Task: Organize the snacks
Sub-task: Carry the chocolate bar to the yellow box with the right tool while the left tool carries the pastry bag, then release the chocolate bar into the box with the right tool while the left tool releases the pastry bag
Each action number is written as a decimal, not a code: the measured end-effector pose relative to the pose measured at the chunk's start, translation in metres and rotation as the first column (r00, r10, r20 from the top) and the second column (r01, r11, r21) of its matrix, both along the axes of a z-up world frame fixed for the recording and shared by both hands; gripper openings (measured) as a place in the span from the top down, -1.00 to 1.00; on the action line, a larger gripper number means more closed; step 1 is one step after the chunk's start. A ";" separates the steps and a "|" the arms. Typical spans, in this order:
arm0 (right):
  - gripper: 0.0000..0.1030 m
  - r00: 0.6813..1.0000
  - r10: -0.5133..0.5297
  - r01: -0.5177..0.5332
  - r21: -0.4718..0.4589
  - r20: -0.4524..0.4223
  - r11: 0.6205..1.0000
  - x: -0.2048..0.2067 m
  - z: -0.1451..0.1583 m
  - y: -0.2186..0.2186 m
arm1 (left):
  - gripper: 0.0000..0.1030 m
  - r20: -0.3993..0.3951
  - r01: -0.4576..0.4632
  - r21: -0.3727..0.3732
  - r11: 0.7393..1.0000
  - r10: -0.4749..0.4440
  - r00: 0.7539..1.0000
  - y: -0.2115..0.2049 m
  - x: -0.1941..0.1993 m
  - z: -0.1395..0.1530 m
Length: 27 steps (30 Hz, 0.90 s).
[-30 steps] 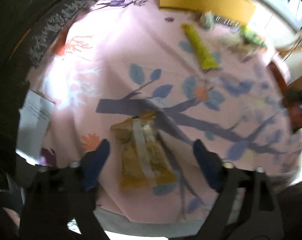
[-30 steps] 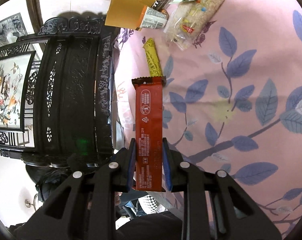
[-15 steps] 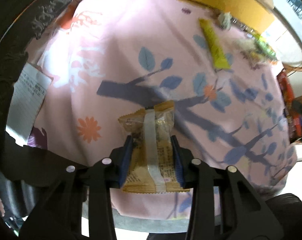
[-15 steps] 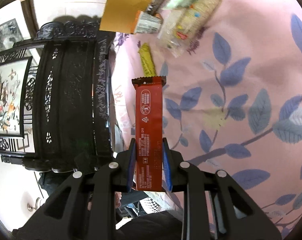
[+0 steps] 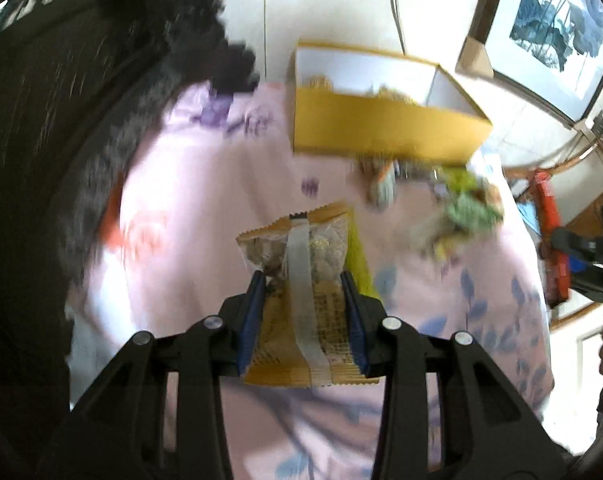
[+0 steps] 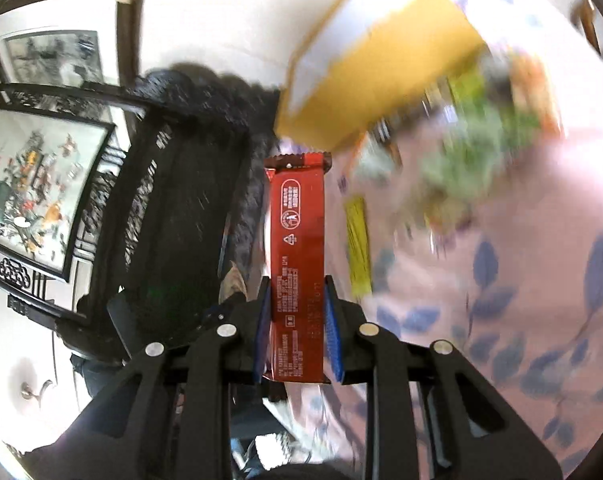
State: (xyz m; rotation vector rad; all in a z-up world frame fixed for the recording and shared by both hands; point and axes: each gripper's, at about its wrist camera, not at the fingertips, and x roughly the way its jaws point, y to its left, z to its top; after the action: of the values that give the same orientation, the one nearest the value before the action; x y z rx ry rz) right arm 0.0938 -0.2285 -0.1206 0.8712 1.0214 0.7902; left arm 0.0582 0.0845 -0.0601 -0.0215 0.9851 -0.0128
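Each hand-held gripper pinched one snack clear of the pink cloth, the left [image 5: 305,308] a tan packet [image 5: 301,276], the right [image 6: 295,320] a red bar [image 6: 297,240], likely bound for the yellow box [image 5: 381,128] beyond.

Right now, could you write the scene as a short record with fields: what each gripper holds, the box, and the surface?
left gripper: shut on tan snack packet
right gripper: shut on red snack bar
yellow box: open top, at the cloth's far edge
loose snacks: piled in front of the box, blurred
surface: pink floral cloth
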 end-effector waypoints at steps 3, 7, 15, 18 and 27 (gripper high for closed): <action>0.52 0.994 -0.047 0.049 -0.024 0.101 0.998 0.029 0.032 -0.011 | 0.27 0.046 0.036 0.007 0.999 -0.036 0.998 -0.012 0.044 0.013; 0.52 0.970 -0.093 0.110 -0.066 0.223 0.992 0.077 0.072 -0.021 | 0.27 0.110 0.056 0.039 0.998 -0.060 0.992 -0.026 0.110 0.030; 0.52 0.883 -0.100 0.292 -0.370 0.459 0.882 0.191 0.108 0.001 | 0.27 0.147 0.063 0.152 0.986 -0.085 0.985 -0.050 0.230 0.034; 0.53 0.872 -0.078 0.310 -0.423 0.483 0.852 0.227 0.100 0.012 | 0.27 0.144 0.068 0.156 0.985 -0.091 0.985 -0.054 0.263 0.026; -0.95 0.856 -0.119 0.440 -0.586 0.504 0.681 0.271 0.066 0.030 | -0.96 0.183 -0.078 0.122 0.990 0.054 0.982 -0.052 0.287 0.020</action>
State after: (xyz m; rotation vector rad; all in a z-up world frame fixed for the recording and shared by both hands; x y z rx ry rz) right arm 0.3646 -0.1982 -0.0543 0.1696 0.6628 0.2501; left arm 0.3454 0.0322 -0.0403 0.0642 0.8027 0.1083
